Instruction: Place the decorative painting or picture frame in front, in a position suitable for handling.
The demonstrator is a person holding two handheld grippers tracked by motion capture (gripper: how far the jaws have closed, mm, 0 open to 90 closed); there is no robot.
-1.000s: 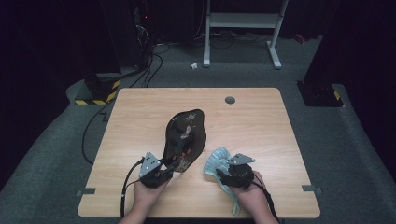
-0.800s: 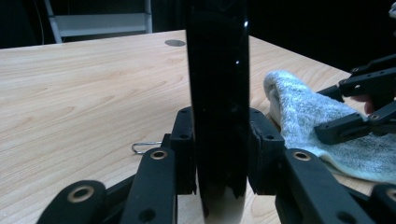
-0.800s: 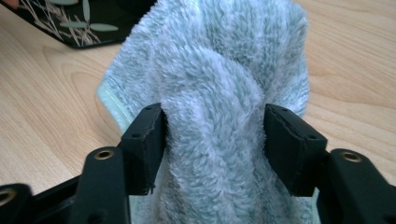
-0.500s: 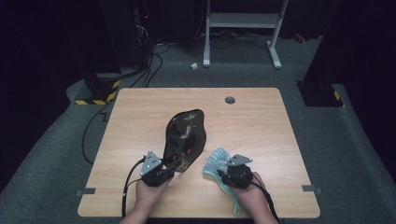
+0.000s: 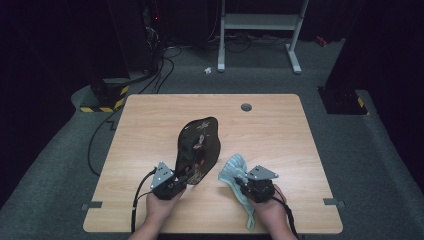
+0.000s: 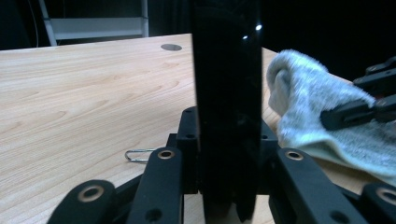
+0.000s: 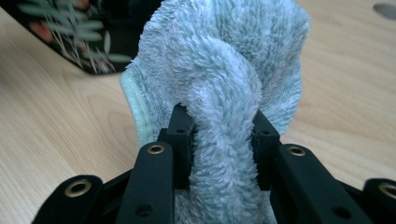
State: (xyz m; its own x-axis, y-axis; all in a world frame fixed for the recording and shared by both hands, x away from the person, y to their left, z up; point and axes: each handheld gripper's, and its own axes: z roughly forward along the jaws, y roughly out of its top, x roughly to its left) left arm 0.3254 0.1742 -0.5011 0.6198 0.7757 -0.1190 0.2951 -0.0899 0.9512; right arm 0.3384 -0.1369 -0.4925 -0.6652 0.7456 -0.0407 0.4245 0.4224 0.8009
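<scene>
As we look down from the high view, our left gripper [image 5: 181,179] pinches the near rim of the black floral plate [image 5: 199,148], standing on edge mid-table [image 5: 150,125]. Our right gripper [image 5: 246,186] has just closed on the pale blue towel [image 5: 235,169]. From the left gripper view, jaws clamp the plate's [image 6: 228,93] edge. From the right gripper view, jaws squeeze the towel [image 7: 219,70].

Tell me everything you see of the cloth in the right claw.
The cloth is pale blue-green fluffy terry with a smooth stitched hem. It is bunched into a thick fold, and the right claw, whose jaws have just been closing, is pinching it. Its far end fans out over the table near the dark floral plate; its tail trails back beside the right hand.
</scene>
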